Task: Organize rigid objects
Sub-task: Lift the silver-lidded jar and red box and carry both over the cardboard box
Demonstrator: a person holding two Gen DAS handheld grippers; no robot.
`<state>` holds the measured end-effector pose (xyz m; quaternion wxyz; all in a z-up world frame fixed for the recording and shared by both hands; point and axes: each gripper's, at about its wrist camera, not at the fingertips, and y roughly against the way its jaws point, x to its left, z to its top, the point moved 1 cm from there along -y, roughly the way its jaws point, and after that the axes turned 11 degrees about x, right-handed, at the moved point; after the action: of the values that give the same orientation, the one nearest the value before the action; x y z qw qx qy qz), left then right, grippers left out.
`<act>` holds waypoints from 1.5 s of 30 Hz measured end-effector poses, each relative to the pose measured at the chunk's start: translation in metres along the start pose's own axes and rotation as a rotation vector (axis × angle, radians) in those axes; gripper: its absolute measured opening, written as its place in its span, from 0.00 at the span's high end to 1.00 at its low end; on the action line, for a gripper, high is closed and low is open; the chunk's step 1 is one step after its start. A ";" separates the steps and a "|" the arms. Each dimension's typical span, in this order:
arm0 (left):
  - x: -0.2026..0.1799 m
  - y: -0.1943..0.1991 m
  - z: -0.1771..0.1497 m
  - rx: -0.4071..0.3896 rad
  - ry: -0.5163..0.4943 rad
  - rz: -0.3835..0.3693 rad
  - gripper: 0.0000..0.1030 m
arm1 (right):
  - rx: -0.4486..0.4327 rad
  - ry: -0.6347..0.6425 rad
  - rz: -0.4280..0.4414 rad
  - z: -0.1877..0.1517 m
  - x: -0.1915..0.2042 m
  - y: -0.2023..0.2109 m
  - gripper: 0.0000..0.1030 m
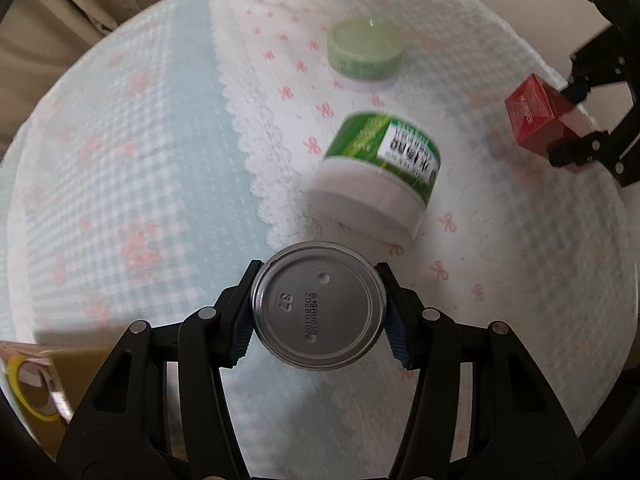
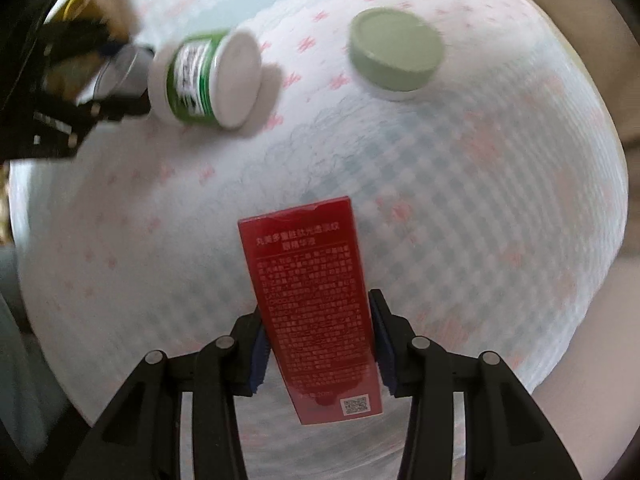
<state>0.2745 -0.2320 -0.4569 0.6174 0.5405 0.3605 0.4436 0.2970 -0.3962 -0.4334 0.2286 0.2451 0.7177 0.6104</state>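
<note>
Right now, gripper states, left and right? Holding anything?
Left gripper: shut on the round metal can, pads on both sides.
Right gripper: shut on the red box.

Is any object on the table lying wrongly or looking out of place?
Yes. The green-labelled jar lies tipped on its side on the tablecloth, white lid sideways, while the pale green jar beside it stands upright. Nothing looks spilled.

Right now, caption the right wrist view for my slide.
Right tongs shut on a red carton above the checked tablecloth; a green-labelled jar lies tipped beside a green-lidded tub.
</note>
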 end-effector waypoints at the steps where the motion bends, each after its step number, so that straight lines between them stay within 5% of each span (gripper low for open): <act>1: 0.001 0.009 0.000 -0.012 0.003 -0.001 0.50 | -0.008 -0.034 0.012 -0.002 0.001 0.007 0.60; 14: 0.017 0.175 -0.021 -0.216 0.065 -0.037 0.50 | -0.243 -0.360 0.081 -0.030 0.060 0.156 0.60; 23: 0.043 0.258 -0.072 -0.262 0.165 0.015 0.50 | -0.383 -0.413 0.073 -0.025 0.128 0.226 0.60; 32: 0.087 0.300 -0.128 -0.294 0.260 0.007 0.50 | -0.516 -0.450 0.159 -0.012 0.188 0.269 0.60; 45: 0.210 0.300 -0.197 -0.293 0.317 -0.034 0.50 | -0.537 -0.534 0.211 0.048 0.268 0.275 0.60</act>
<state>0.1171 0.0399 -0.1840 0.6324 0.3623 0.3940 0.5600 0.1399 -0.1533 -0.1765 0.3992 0.3990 0.4189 0.7113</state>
